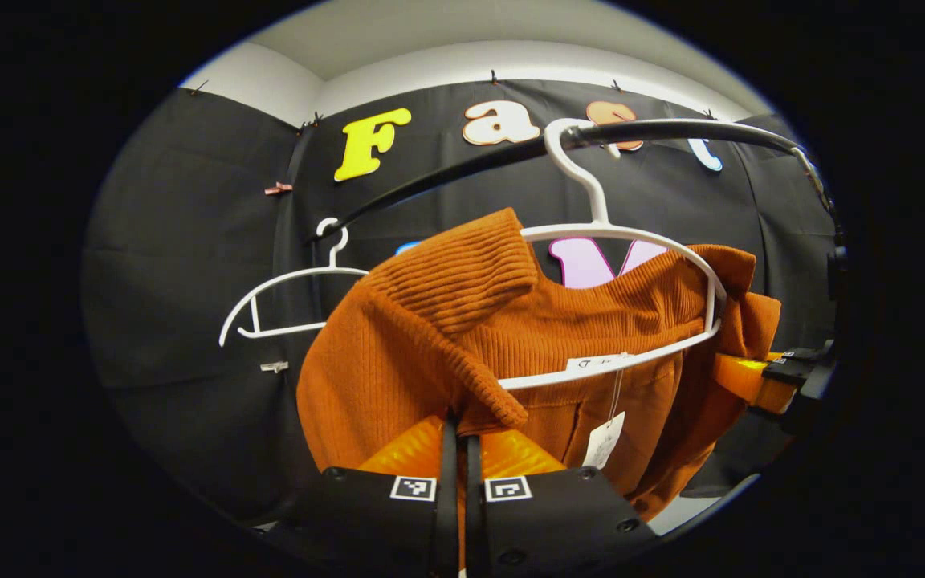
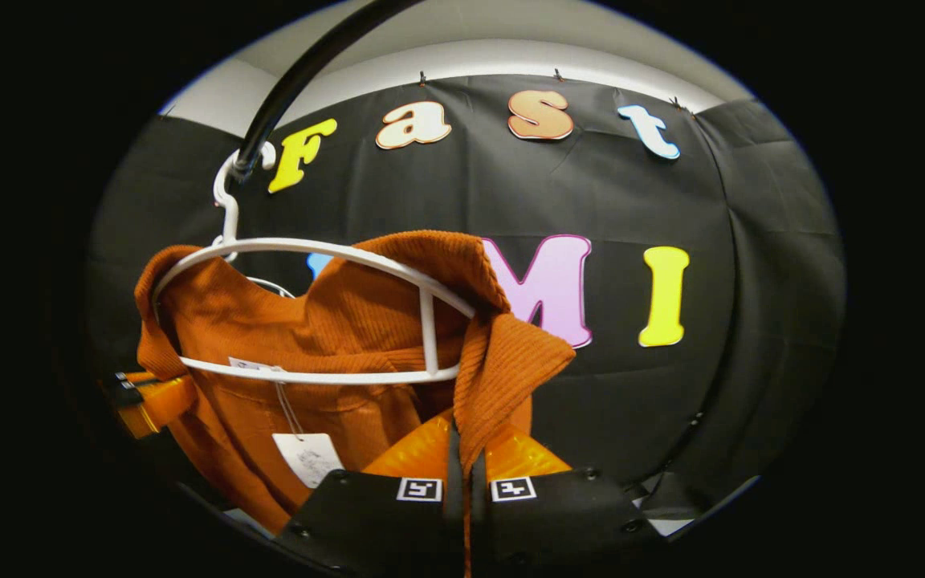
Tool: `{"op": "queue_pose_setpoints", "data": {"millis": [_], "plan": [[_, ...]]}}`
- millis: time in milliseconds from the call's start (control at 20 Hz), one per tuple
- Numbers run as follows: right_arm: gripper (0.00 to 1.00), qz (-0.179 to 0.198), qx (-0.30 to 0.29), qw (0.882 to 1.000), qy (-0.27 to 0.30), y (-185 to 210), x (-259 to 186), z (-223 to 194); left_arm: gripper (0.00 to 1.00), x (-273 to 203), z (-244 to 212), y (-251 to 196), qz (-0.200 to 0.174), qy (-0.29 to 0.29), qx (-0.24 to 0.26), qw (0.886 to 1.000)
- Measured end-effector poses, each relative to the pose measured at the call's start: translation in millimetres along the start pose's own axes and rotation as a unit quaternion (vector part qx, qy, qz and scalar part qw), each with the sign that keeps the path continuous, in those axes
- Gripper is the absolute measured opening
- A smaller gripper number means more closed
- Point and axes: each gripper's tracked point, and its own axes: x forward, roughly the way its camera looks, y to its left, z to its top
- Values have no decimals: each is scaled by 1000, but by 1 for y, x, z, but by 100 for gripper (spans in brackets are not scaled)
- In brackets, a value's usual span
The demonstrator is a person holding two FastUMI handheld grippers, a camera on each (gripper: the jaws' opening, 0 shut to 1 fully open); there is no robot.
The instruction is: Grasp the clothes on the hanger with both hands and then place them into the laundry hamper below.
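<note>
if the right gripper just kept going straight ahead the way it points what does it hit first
The right gripper is already shut on the orange sweater, so that fabric comes first. Past its folded edge, the black cloth wall probably follows; depth is unclear.

Two hangers (image 1: 286,301) (image 1: 631,297), one sweater (image 1: 430,337), one rail (image 1: 671,132).

Left gripper view: we look up from close below at one shoulder of the orange sweater (image 1: 430,353) on its white hanger (image 1: 631,241). Right gripper view: same upward tilt, close under the other shoulder. Both views share the sweater, the hanger, the black rail (image 2: 294,72) and the cloth wall.
</note>
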Motion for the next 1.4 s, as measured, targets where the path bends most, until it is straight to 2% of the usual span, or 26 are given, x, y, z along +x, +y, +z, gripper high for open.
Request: {"op": "queue_pose_setpoints", "data": {"millis": [100,200,400,550,700,800,900,1150,1250,1400], "plan": [[8,20,7,1000,21,1,8,-2,6,0,4,0,-21,0,-20,1000],[5,39,45,997,47,1,3,-9,5,1,4,9,-27,4,-22,999],[5,81,98,983,135,4,0,-24,5,0,8,15,-44,32,-22,998],[5,63,109,985,118,-18,1,-8,5,-1,17,31,-28,26,-14,999],[4,44,109,991,60,-34,-1,24,5,-1,25,42,-19,20,-25,999],[4,21,100,994,38,-48,1,35,5,-5,40,60,2,0,-34,999],[5,1,96,995,38,-60,7,30,5,-2,47,75,18,-10,-40,999],[5,-38,93,994,44,-83,17,15,5,4,33,95,33,9,-49,998],[4,-41,103,992,54,-85,21,5,5,4,19,98,34,26,-53,998],[5,-27,115,991,68,-74,15,-14,5,5,2,90,30,39,-47,998]]}}
